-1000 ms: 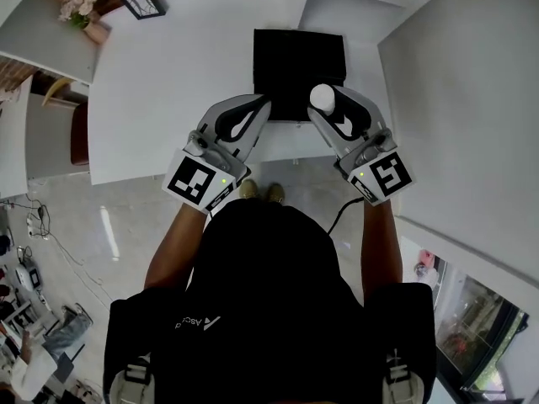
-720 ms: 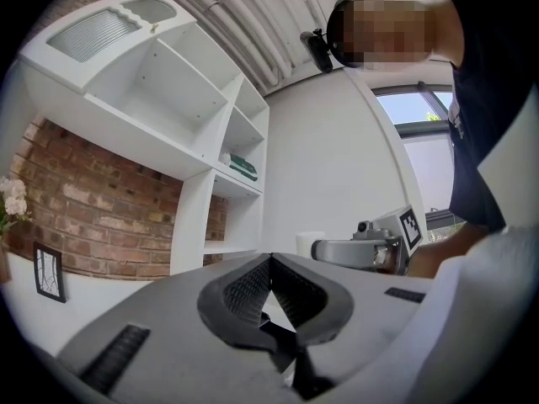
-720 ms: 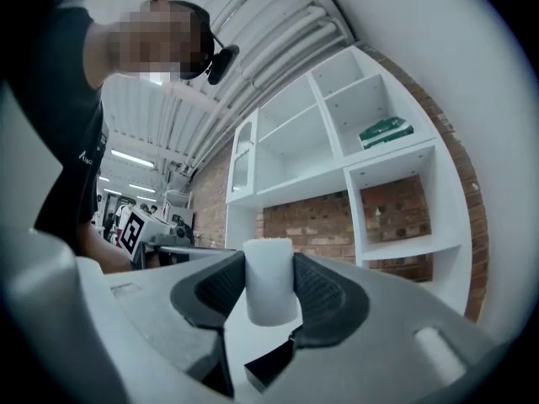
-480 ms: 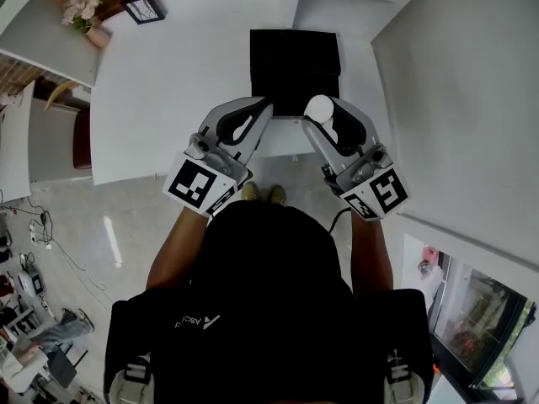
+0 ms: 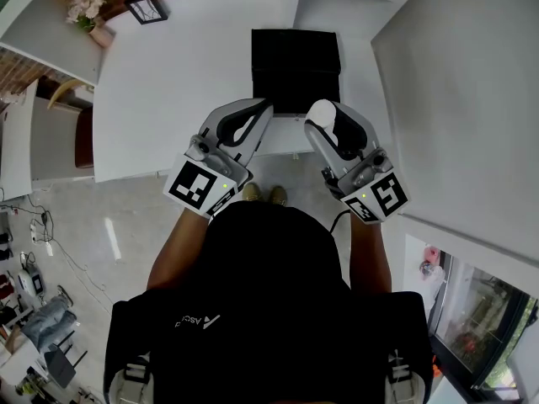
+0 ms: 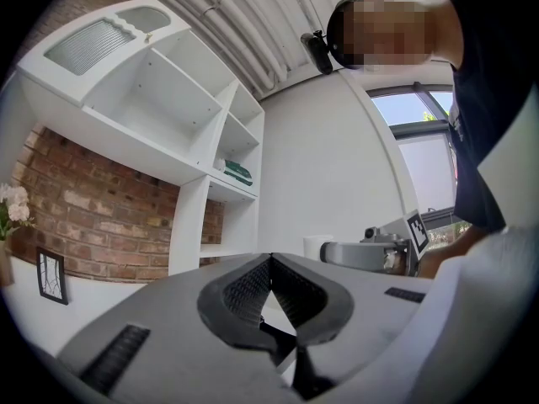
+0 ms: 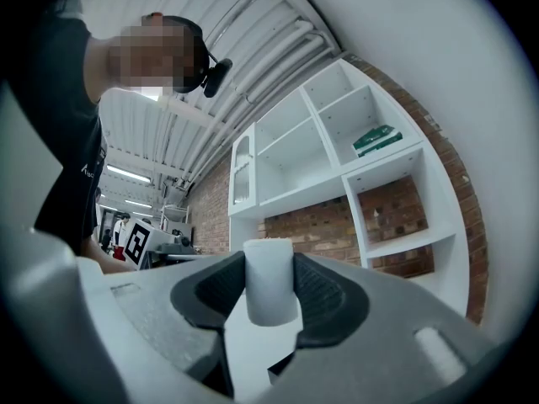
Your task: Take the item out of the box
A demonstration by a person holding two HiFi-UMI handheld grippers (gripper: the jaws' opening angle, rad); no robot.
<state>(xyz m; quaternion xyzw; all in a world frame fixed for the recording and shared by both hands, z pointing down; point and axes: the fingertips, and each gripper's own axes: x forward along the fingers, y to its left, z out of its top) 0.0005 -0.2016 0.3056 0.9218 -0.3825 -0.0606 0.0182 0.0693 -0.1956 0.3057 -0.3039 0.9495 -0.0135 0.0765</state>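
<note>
The black box (image 5: 296,67) sits open on the white table (image 5: 177,82), near its front edge. My right gripper (image 5: 322,114) hangs over the box's near right corner, shut on a white cylinder (image 5: 321,111). In the right gripper view the white cylinder (image 7: 269,279) stands upright between the two dark pads (image 7: 320,291). My left gripper (image 5: 263,108) is at the box's near left corner with its jaws closed tip to tip and nothing between them. The left gripper (image 6: 269,263) shows the same closed tips in its own view, with the right gripper's body (image 6: 370,252) beyond.
A picture frame (image 5: 145,8) and a flower pot (image 5: 88,15) stand at the table's far left corner. White wall shelves (image 7: 354,167) back the table against a brick wall. A white partition (image 5: 455,116) runs along the right. The person's feet (image 5: 261,194) stand at the table's front edge.
The right gripper with the white cylinder has drifted slightly left and back toward the person. The left gripper has hardly moved.
</note>
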